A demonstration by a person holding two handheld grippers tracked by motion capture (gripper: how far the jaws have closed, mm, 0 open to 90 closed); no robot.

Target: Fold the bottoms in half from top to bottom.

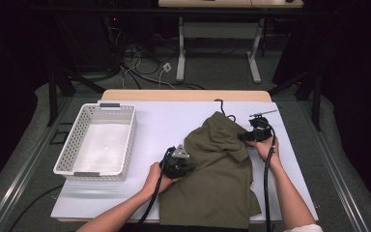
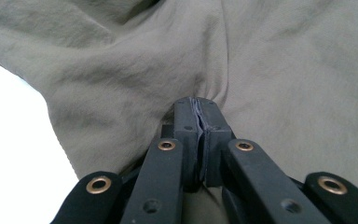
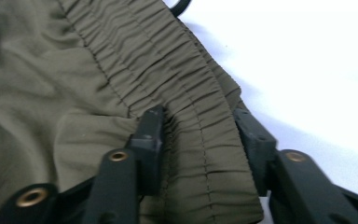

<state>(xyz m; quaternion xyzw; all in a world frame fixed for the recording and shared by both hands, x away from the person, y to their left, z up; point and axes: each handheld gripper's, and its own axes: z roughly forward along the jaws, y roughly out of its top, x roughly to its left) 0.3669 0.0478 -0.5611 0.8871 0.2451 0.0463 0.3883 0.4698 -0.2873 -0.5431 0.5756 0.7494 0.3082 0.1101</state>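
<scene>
Two tongs worked one olive-green, thin woven garment (image 1: 217, 169) that lay crumpled on the white-covered table (image 1: 174, 121), spread from the table's middle toward its near edge, to the right of the white perforated plastic basket (image 1: 96, 145). The left tongs (image 1: 176, 166) sat at the garment's left edge, their jaws pressed together and pinching a small pucker of the cloth (image 2: 121, 70) (creases ran out from the pinch in the left gripper view). The right tongs (image 1: 251, 136) were at the garment's far right part, low on the table. In the right gripper view their jaws stood apart on either side of the gathered elastic waistband (image 3: 186, 93); the left pad (image 3: 149, 135) lay against the fabric, the right pad (image 3: 256, 140) sat at the band's outer edge over the white table, and the band was not squeezed. A black cord (image 1: 221, 104) curled on the table just beyond the garment's far tip.
</scene>
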